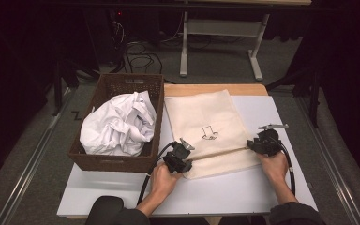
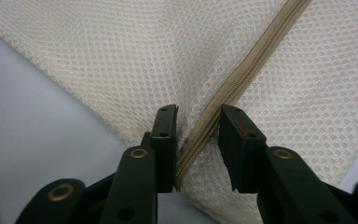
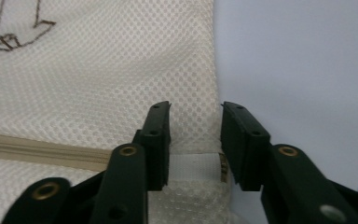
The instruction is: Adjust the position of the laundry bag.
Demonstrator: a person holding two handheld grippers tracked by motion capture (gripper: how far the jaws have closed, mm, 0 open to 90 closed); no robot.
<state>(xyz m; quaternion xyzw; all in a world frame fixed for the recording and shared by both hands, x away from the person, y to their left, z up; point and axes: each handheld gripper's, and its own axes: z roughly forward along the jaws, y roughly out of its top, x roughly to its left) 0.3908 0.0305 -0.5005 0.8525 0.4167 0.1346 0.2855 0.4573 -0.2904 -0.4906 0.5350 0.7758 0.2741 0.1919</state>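
A cream mesh laundry bag point(image 1: 208, 132) lies flat on the pale table top point(image 1: 243, 192), in the centre of the high view, with a small dark line drawing point(image 1: 210, 133) printed near its middle and a tan zipper point(image 1: 220, 152) running across its lower part from left to right. In the left gripper view the zipper point(image 2: 242, 84) crosses the mesh on a slant from the upper right down to the bottom centre, and it passes between the two black jaws of the left gripper point(image 2: 198, 119); the jaws stand narrowly apart around the zipper tape, with a gap visible on each side, so they are not pressing on it. In the right gripper view the right gripper point(image 3: 196, 114) straddles the bag's edge where the zipper point(image 3: 42, 151) ends in a white fabric tab point(image 3: 193, 168); its jaws are also partly apart, the mesh and tab between them but not pinched. In the high view the left gripper point(image 1: 180, 157) sits at the zipper's left end and the right gripper point(image 1: 262, 143) at its right end, each held in a hand coming from the bottom of the frame. To the left of the bag a brown wicker basket point(image 1: 117, 161) holds crumpled white cloth point(image 1: 119, 124)
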